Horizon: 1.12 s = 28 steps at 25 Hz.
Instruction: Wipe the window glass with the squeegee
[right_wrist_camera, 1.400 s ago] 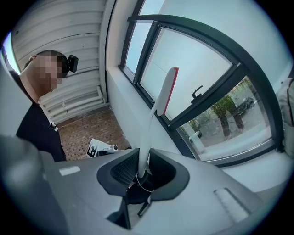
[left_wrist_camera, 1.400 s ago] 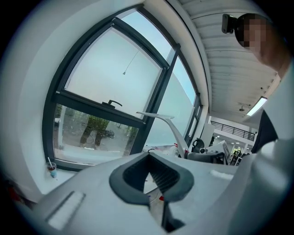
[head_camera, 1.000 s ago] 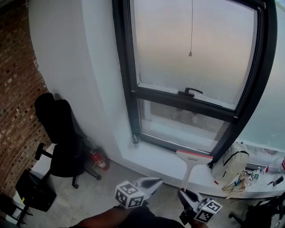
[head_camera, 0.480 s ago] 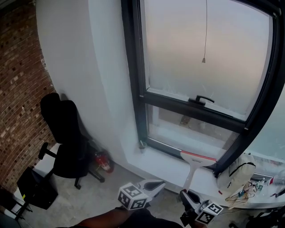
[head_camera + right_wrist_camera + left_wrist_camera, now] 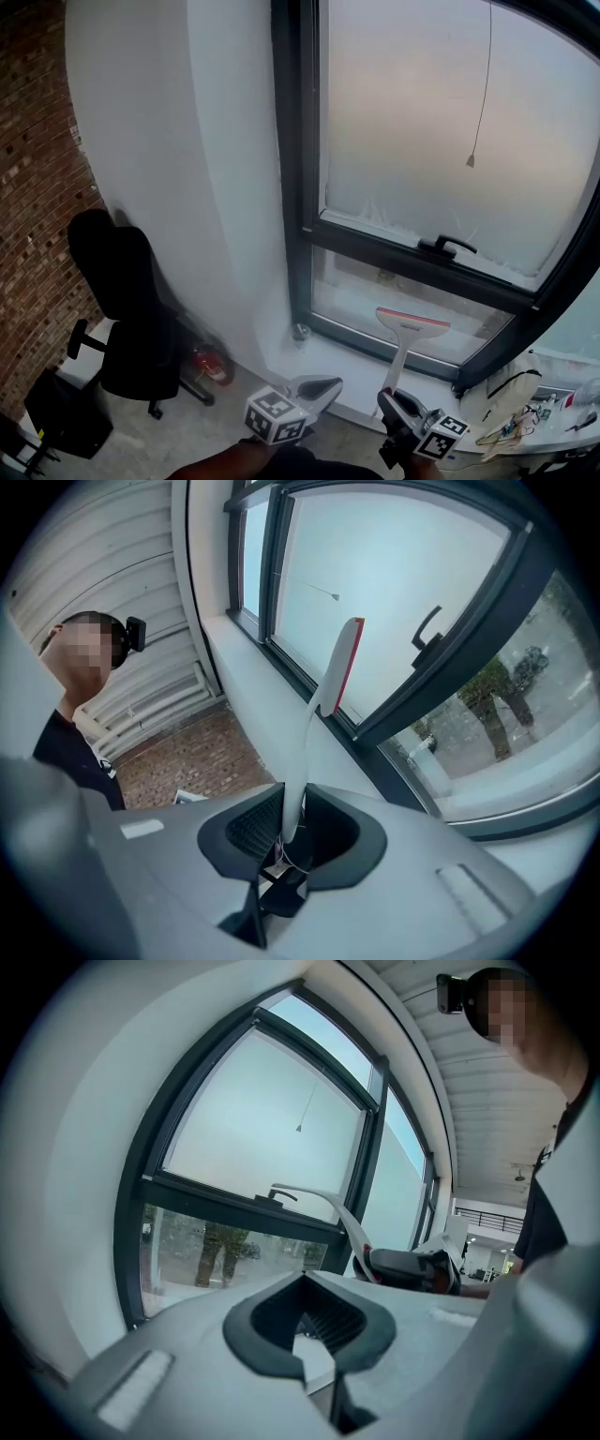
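Note:
The white squeegee (image 5: 412, 324) with its red-edged blade stands upright in front of the lower window pane (image 5: 352, 298); whether it touches the glass I cannot tell. My right gripper (image 5: 398, 409) is shut on its handle (image 5: 298, 761), and the blade (image 5: 341, 658) points up toward the dark window frame. My left gripper (image 5: 315, 386) hangs to the left of it, shut with nothing between its fingers (image 5: 309, 1321). In the left gripper view the squeegee (image 5: 323, 1202) and the right gripper (image 5: 412, 1267) show off to the right. The frosted upper pane (image 5: 422, 131) rises above.
A window handle (image 5: 448, 247) sits on the middle bar and a blind cord (image 5: 478, 94) hangs before the upper pane. The white sill (image 5: 314, 361) carries a bag and clutter (image 5: 511, 398) at the right. A black chair (image 5: 127, 309), a red extinguisher (image 5: 211, 366) and a brick wall (image 5: 37, 187) lie left.
The squeegee head has risen from sill level to in front of the lower pane. My view has shifted closer to the window. The left gripper has kept its place beside the right.

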Each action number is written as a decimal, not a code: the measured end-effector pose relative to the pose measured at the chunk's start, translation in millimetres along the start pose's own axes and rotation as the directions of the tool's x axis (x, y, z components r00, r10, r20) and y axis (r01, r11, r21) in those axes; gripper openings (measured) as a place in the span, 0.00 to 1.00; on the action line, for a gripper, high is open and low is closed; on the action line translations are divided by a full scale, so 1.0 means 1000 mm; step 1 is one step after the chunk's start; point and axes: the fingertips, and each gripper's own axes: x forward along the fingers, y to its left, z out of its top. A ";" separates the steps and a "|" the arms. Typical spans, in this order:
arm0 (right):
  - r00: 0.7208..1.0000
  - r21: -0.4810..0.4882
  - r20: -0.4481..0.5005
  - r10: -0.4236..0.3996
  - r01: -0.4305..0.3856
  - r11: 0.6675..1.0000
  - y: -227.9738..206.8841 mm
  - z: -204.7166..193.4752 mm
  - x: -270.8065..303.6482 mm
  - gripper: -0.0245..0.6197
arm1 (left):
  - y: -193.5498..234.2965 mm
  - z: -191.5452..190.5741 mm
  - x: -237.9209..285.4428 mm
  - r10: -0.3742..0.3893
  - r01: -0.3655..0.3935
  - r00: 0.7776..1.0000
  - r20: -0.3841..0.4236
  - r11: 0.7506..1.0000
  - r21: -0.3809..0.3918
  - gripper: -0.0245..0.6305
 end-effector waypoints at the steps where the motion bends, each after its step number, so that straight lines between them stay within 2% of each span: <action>1: 1.000 0.003 0.002 0.005 -0.005 1.000 -0.005 0.005 0.016 0.18 | 0.013 0.004 -0.001 0.001 -0.001 1.000 0.001 1.000 -0.004 0.04; 8: 0.998 0.012 0.038 0.049 -0.050 0.999 -0.033 0.045 0.129 0.18 | 0.090 0.033 -0.008 -0.034 0.035 0.999 -0.028 0.999 0.028 0.04; 11: 0.995 -0.029 0.050 0.084 -0.083 0.996 -0.038 0.065 0.174 0.18 | 0.115 0.043 -0.012 -0.050 0.051 0.999 -0.020 0.998 0.033 0.04; 15: 0.991 -0.109 0.072 0.114 -0.105 0.988 -0.046 0.096 0.225 0.18 | 0.137 0.053 -0.015 -0.081 0.081 0.997 -0.010 0.995 0.054 0.04; 19: 0.984 -0.119 0.101 0.149 -0.137 0.983 -0.052 0.138 0.258 0.17 | 0.146 0.063 -0.018 -0.094 0.093 0.995 0.013 0.994 0.052 0.04; 23: 0.971 -0.102 0.108 0.213 -0.202 0.974 -0.060 0.184 0.287 0.17 | 0.158 0.064 -0.018 -0.063 0.062 0.998 0.024 0.997 0.038 0.04; 28: 0.956 -0.187 0.063 0.287 -0.272 0.944 -0.055 0.233 0.325 0.17 | 0.170 0.063 -0.018 0.001 -0.001 0.999 0.036 1.000 0.005 0.04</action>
